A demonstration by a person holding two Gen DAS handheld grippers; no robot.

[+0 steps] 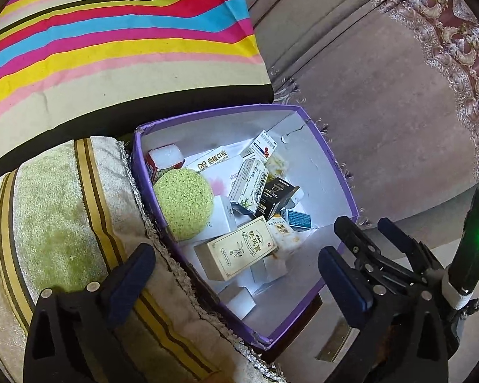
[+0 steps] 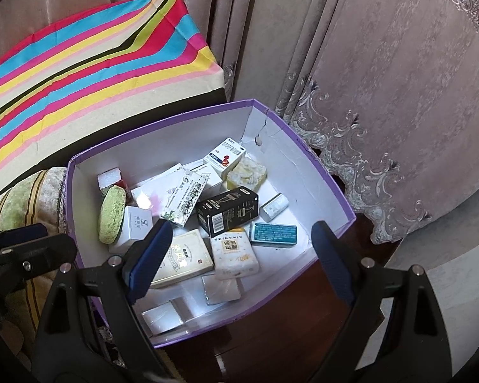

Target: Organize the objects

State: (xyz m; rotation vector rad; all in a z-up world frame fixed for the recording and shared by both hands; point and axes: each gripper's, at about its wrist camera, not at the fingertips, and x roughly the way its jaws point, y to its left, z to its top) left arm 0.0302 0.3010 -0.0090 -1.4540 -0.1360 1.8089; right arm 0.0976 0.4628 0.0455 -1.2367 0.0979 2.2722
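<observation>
Inside, purple box [image 2: 332,188] — white-lined — holds jumbled cartons, green sponge [image 2: 111,215].

One purple cardboard box [image 2: 332,188] stands on the floor. Inside it: one round green sponge [image 2: 112,215] against the left wall; one black carton [image 2: 228,214] near the middle; one teal carton [image 2: 274,234] toward the right wall; one beige carton [image 1: 239,250] at the near side; one yellowish sponge block [image 2: 246,172] toward the far corner. White cartons and packets number at least eight; exact count cannot be told, several overlap. Two cushions adjoin: one striped cushion [image 1: 111,38], one green-and-gold cushion [image 1: 57,210].
</observation>
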